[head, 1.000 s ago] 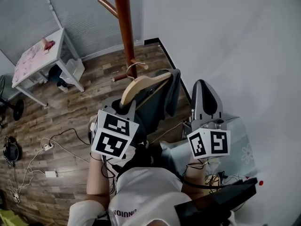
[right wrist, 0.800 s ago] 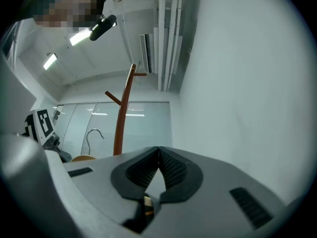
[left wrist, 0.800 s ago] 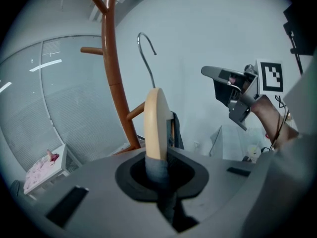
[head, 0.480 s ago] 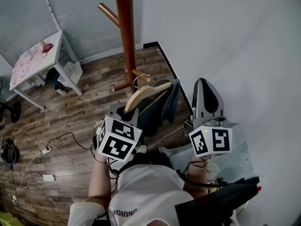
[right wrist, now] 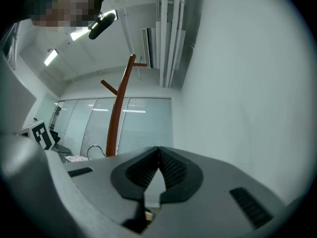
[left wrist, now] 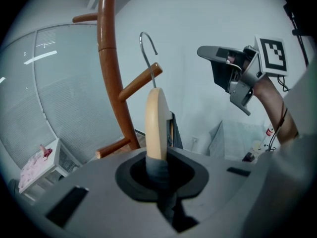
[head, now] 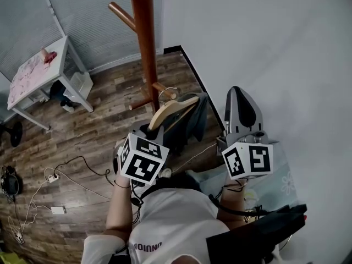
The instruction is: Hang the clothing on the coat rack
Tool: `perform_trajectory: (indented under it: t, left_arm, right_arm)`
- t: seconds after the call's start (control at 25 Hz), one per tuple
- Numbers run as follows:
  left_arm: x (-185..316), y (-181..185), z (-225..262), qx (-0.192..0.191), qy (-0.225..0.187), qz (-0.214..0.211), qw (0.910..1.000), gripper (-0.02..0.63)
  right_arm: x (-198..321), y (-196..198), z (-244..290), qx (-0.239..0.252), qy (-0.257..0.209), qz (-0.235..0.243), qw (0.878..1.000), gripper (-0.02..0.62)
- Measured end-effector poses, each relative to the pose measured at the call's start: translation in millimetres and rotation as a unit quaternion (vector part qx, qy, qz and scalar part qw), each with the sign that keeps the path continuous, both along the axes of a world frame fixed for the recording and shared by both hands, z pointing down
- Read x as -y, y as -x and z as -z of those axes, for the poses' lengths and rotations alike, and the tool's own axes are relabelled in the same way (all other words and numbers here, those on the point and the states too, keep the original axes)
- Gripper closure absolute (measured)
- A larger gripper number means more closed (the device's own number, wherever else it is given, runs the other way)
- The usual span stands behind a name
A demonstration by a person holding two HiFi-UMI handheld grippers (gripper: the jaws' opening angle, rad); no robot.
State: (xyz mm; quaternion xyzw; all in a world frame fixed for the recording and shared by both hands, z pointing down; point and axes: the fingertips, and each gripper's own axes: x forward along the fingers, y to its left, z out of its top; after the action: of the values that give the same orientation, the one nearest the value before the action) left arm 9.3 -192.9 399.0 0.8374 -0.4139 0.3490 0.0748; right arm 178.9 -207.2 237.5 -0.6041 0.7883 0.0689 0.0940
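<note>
The approach to the coat rack [head: 147, 48] was in hand. The left gripper [head: 145, 130] was clenched on one end of the wooden hanger [left wrist: 157, 123], where dark clothing [head: 195, 117] wrapped it, close beside the rack's pole. The right gripper [head: 240, 95] was empty, jaws pressed together, farther from the rack. Next, by my reading, the hook [left wrist: 147, 48] needed raising and lowering over a peg [left wrist: 139, 82].

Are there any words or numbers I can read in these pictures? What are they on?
White shirt: one short line of dark letters near its edge, too blurred to read for sure.
Left marker cube: black-and-white squares only, no words.
Right marker cube: black-and-white squares only, no words.
Nothing else has readable writing.
</note>
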Motion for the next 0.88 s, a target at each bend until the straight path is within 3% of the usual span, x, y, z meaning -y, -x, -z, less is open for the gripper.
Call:
perform_trajectory:
  t: [0.88]
  left_arm:
    - [8, -5, -30, 0.022, 0.013, 0.012, 0.9996, 0.572]
  right_arm:
    - [8, -8, -10, -0.004, 0.017, -0.001, 1.0, 0.575]
